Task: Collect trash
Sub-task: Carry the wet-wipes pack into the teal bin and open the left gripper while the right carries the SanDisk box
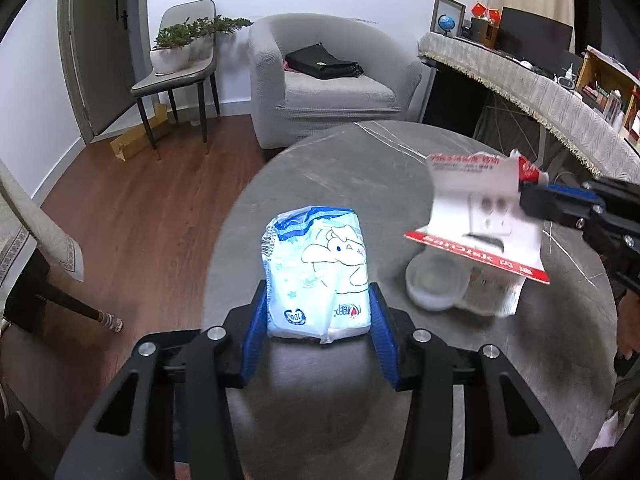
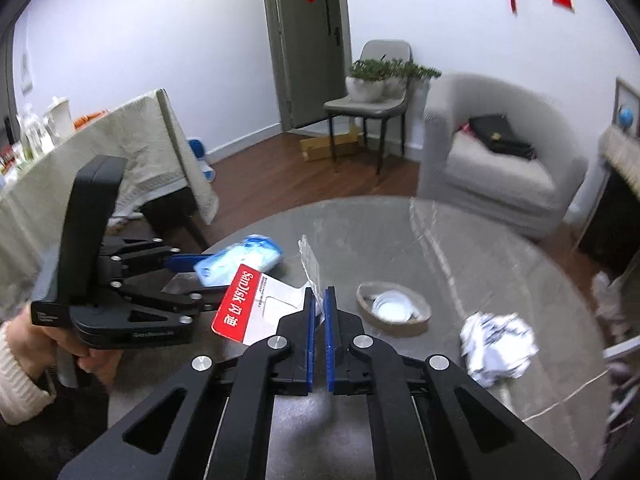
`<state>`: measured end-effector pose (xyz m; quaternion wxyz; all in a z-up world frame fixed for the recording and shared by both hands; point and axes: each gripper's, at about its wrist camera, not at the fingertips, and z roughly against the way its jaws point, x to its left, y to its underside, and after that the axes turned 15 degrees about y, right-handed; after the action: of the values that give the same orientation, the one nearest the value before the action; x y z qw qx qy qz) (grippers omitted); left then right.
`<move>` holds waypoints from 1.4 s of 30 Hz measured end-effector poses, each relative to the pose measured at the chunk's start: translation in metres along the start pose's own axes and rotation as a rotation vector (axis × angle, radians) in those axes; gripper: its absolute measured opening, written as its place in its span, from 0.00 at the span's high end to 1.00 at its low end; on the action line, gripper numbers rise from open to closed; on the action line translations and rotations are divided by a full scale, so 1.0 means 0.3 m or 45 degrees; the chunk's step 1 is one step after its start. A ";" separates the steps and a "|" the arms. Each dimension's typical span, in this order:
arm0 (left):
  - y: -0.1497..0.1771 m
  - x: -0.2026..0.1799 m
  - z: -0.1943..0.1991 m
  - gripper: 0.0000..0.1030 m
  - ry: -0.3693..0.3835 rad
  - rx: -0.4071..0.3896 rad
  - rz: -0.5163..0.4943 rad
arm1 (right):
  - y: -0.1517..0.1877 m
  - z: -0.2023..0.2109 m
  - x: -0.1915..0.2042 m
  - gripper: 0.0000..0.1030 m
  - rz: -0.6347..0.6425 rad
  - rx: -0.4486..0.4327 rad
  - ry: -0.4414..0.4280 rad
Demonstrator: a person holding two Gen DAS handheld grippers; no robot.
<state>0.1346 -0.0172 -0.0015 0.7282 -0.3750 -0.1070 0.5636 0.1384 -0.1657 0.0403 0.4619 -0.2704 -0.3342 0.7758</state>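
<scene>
My left gripper is shut on a blue and white plastic snack bag, held above the round grey table. The bag also shows in the right wrist view between the left gripper's fingers. My right gripper is shut on a red and white SanDisk card package, held above the table. In the left wrist view that package hangs from the right gripper at the right. A crumpled paper ball lies on the table at the right.
A shallow round container with a clear lid sits mid-table; it shows under the package in the left wrist view. A grey armchair, a chair with plants and cloth-covered tables surround the round table.
</scene>
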 end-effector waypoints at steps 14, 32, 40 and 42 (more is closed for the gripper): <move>0.031 0.122 0.095 0.51 -0.008 -0.022 0.037 | -0.112 0.031 0.142 0.96 0.227 0.007 0.304; 0.112 0.351 0.194 0.51 -0.080 -0.025 0.162 | -0.240 0.009 0.242 0.96 0.085 -0.065 0.192; 0.195 0.440 0.185 0.51 -0.109 0.031 0.204 | -0.283 -0.042 0.374 0.96 0.085 -0.046 0.097; 0.216 0.463 0.180 0.51 -0.117 0.051 0.214 | -0.294 -0.056 0.420 0.96 0.092 -0.044 0.071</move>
<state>0.1027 0.1364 -0.0442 0.6801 -0.3418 -0.0970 0.6413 0.1441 -0.0174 0.0834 0.4378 -0.3116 -0.3245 0.7784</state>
